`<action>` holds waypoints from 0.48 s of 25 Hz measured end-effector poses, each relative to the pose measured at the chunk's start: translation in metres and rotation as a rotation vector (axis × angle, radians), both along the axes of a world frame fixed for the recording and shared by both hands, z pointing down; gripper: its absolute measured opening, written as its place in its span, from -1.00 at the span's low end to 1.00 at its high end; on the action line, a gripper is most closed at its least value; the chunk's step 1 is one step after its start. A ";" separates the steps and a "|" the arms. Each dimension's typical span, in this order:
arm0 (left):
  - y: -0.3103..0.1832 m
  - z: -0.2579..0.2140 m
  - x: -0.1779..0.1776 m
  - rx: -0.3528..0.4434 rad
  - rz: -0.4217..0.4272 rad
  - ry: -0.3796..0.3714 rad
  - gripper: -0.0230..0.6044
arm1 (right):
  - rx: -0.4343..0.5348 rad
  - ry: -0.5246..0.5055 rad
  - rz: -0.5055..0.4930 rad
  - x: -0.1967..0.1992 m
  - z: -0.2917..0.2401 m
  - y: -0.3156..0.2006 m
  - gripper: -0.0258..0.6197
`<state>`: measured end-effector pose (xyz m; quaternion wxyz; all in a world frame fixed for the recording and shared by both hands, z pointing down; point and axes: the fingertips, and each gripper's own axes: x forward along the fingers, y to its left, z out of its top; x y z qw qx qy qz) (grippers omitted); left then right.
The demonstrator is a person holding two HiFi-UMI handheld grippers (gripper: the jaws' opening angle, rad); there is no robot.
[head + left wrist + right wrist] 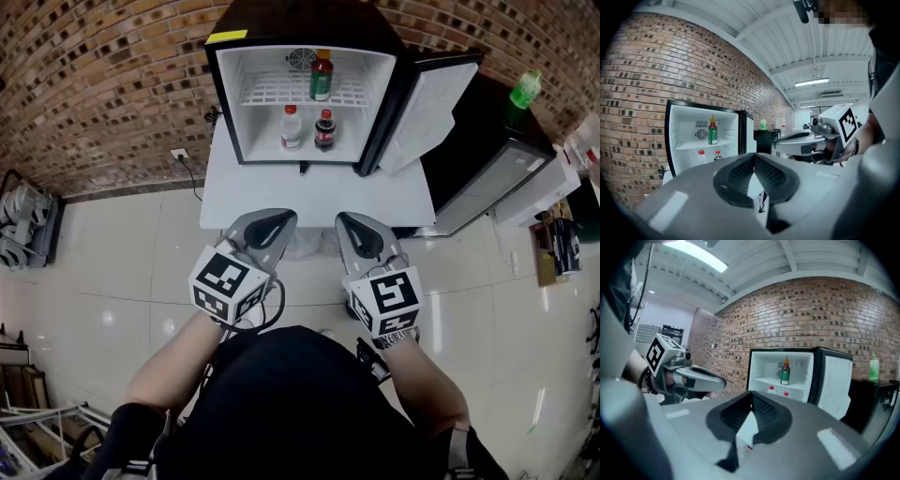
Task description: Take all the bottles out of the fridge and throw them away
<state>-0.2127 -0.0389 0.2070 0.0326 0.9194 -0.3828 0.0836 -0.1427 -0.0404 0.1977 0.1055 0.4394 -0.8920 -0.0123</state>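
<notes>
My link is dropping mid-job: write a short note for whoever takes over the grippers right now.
Left gripper: shut, empty, held short of the fridge. Right gripper: the same.
The door is open. Green sauce bottle stands on the upper shelf; clear bottle and dark bottle stand side by side below.
Done: apparently nothing, as three bottles are still inside.
Left: take out all three and throw them away. No bin in view.
</notes>
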 end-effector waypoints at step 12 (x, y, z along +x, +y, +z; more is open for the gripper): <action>0.005 0.002 0.034 0.011 -0.065 -0.004 -0.92 | -0.002 0.002 -0.074 0.030 0.003 0.003 -0.73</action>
